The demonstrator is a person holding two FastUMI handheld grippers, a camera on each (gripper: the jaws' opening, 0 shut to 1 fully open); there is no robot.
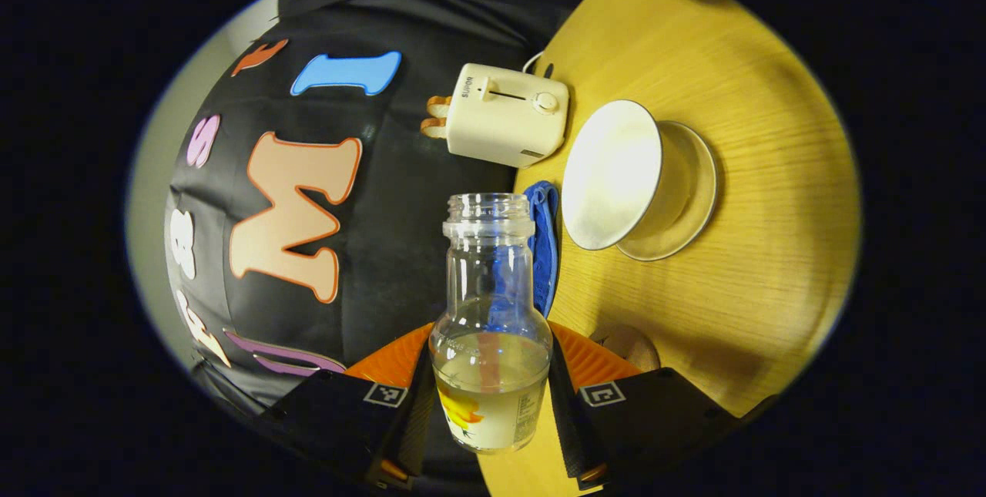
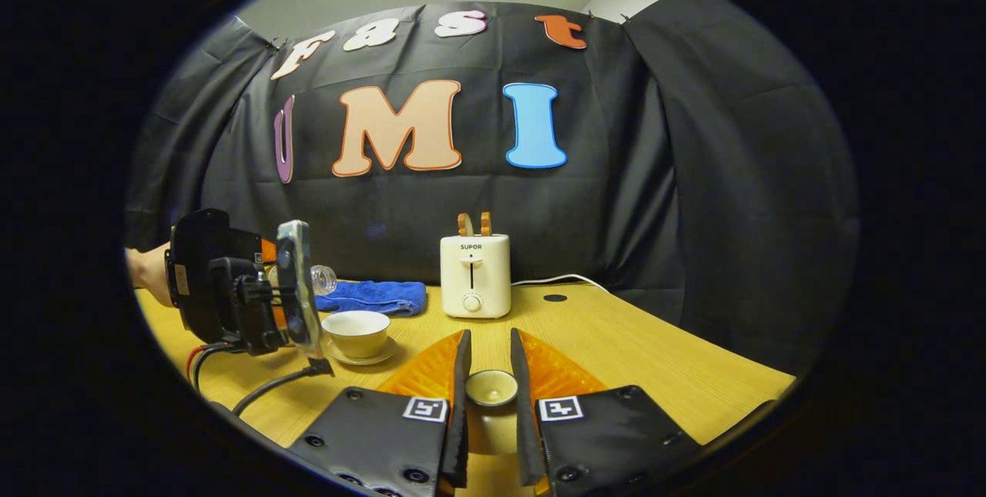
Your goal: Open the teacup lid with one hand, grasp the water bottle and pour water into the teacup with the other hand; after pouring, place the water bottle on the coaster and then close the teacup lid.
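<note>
I've got the water bottle (image 1: 491, 327) clamped between my left gripper (image 1: 491, 412)'s fingers, both pressing on its lower body, and in the left gripper view its long axis runs straight away from the camera, open mouth pointing out ahead, water pooled in the lower part. That whole view is rolled over, with the table (image 1: 739, 135) standing up on the right, so I read the bottle as tipped toward horizontal; in the right gripper view its neck (image 2: 323, 278) pokes out sideways from behind the left gripper's body (image 2: 231, 289), aimed toward the blue cloth (image 2: 373, 297), the rest of it hidden. The teacup (image 2: 356, 332) sits open on its saucer (image 2: 360, 359) just beside that gripper; I can't tell whether any water is in it. In the left gripper view the cup's mouth (image 1: 612, 173) faces me, off to the right of the bottle's mouth. My right gripper (image 2: 490, 397) is nearly closed on the teacup lid (image 2: 491, 387), fingers at either side of it, though the lid's lower part is cut off between them. Farther back stands the toaster (image 2: 475, 275), two slices up top, its cord trailing right.
</note>
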